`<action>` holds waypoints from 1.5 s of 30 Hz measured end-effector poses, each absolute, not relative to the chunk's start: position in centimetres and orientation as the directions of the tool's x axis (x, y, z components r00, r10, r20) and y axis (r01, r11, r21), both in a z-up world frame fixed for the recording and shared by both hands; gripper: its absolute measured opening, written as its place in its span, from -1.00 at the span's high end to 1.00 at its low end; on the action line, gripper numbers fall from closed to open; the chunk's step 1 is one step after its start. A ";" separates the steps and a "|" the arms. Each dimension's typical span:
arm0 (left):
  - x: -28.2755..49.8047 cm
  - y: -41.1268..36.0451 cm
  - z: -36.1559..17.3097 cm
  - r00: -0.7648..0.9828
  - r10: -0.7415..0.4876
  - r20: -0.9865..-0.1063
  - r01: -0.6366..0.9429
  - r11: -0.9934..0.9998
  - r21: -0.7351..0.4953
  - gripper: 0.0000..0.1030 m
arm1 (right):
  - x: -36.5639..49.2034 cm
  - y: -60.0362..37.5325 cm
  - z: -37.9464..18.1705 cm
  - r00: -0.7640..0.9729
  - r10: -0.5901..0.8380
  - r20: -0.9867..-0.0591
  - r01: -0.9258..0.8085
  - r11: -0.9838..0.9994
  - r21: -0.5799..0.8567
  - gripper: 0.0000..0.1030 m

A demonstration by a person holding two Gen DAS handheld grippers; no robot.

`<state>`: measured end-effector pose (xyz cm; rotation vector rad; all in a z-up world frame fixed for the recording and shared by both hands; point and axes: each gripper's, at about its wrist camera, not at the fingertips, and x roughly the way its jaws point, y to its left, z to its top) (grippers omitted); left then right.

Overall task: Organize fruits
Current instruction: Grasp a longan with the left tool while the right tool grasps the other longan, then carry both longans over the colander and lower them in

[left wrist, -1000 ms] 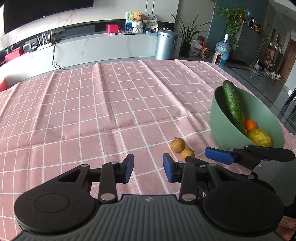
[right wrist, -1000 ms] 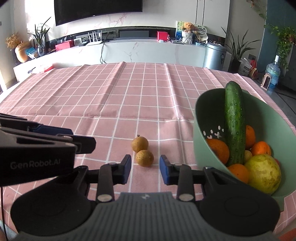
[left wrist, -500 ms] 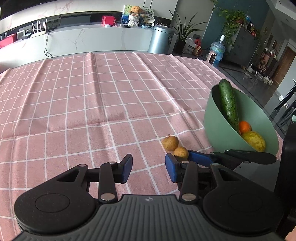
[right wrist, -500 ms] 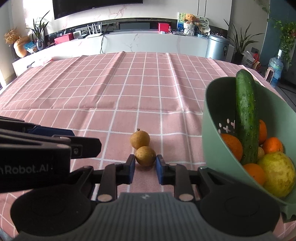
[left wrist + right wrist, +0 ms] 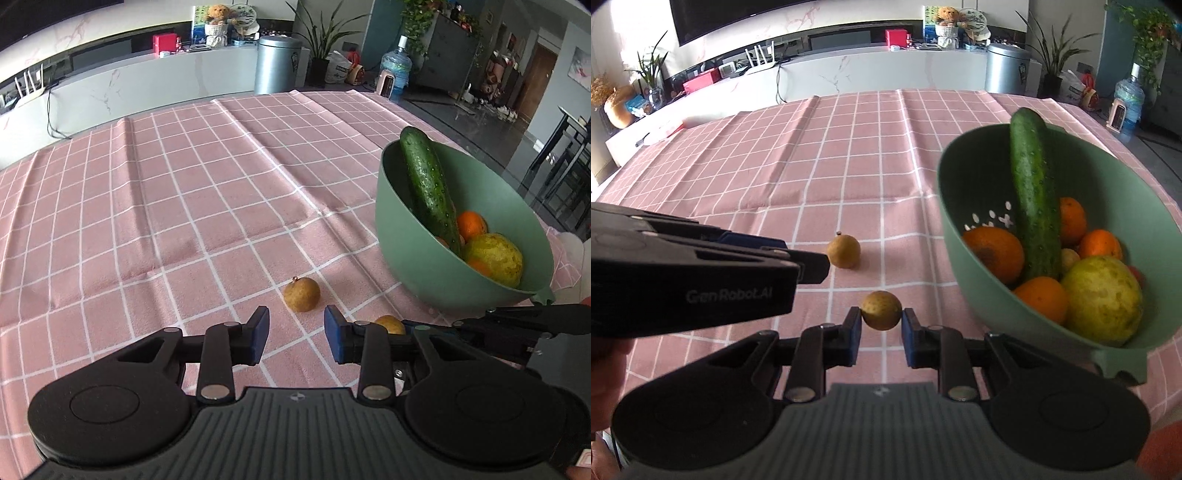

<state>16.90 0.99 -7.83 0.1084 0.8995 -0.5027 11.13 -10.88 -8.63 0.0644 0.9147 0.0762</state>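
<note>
My right gripper (image 5: 881,330) is shut on a small brown longan (image 5: 881,309) and holds it above the pink checked cloth; that fruit also shows in the left wrist view (image 5: 389,325). A second longan (image 5: 301,294) lies on the cloth, also seen in the right wrist view (image 5: 844,251). My left gripper (image 5: 296,334) is open and empty, just short of it. A tilted green bowl (image 5: 960,221) at the right holds a cucumber (image 5: 1032,195), oranges (image 5: 993,253) and a yellow-green fruit (image 5: 1102,299); the bowl shows in the left wrist view (image 5: 417,254) too.
The pink checked tablecloth (image 5: 166,206) covers the table, with folds running across it. A white counter (image 5: 155,77) and a metal bin (image 5: 279,62) stand beyond the far edge. The table's right edge lies just past the bowl.
My right gripper closed on the nearer longan and lifted it off the cloth. My left gripper moved closer to the other longan, which stayed put.
</note>
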 end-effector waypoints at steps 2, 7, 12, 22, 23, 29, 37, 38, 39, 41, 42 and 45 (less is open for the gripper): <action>17.2 0.1 -8.0 0.522 -0.361 -0.773 0.480 0.873 -0.084 0.22 | 11.2 -11.5 -8.8 0.599 0.092 -0.795 -0.012 0.994 0.106 0.64; 17.9 -0.5 -8.4 0.526 -0.353 -0.774 0.482 0.873 -0.070 0.22 | 11.4 -12.0 -9.1 0.588 0.098 -0.803 0.017 0.991 0.134 0.64; 18.3 -1.3 -9.1 0.524 -0.318 -0.791 0.486 0.874 -0.029 0.25 | 11.7 -11.9 -9.3 0.581 0.115 -0.806 0.021 0.987 0.156 0.64; 18.2 -1.2 -9.2 0.523 -0.313 -0.793 0.474 0.880 -0.034 0.48 | 11.7 -12.1 -9.4 0.580 0.119 -0.806 0.017 0.987 0.158 0.64; 18.1 -1.1 -9.1 0.524 -0.315 -0.791 0.473 0.880 -0.037 0.48 | 11.7 -12.1 -9.4 0.582 0.120 -0.804 0.016 0.987 0.159 0.64; 16.9 -0.9 -7.9 0.541 -0.313 -0.781 0.461 0.887 -0.035 0.49 | 11.2 -12.2 -9.0 0.579 0.145 -0.802 -0.004 0.985 0.175 0.64; 14.1 -0.2 -5.8 0.549 -0.306 -0.778 0.437 0.898 -0.044 0.49 | 8.7 -12.6 -7.1 0.591 0.187 -0.785 -0.050 0.979 0.195 0.65; 13.8 -0.2 -5.3 0.552 -0.308 -0.775 0.436 0.899 -0.047 0.49 | 8.2 -12.6 -6.8 0.595 0.193 -0.780 -0.056 0.978 0.199 0.65; 13.4 -0.1 -5.0 0.555 -0.313 -0.771 0.433 0.900 -0.053 0.49 | 7.7 -12.7 -6.5 0.599 0.197 -0.776 -0.062 0.978 0.200 0.65; 12.7 -0.1 -4.1 0.556 -0.329 -0.764 0.427 0.901 -0.077 0.49 | 6.7 -13.0 -5.7 0.610 0.207 -0.765 -0.074 0.976 0.206 0.65; 12.3 -0.2 -3.6 0.556 -0.339 -0.759 0.425 0.901 -0.091 0.48 | 6.1 -13.2 -5.2 0.617 0.212 -0.758 -0.079 0.975 0.208 0.65; 11.2 -0.9 -2.2 0.557 -0.376 -0.740 0.438 0.891 -0.123 0.48 | 4.5 -14.0 -3.8 0.643 0.223 -0.733 -0.099 0.973 0.209 0.65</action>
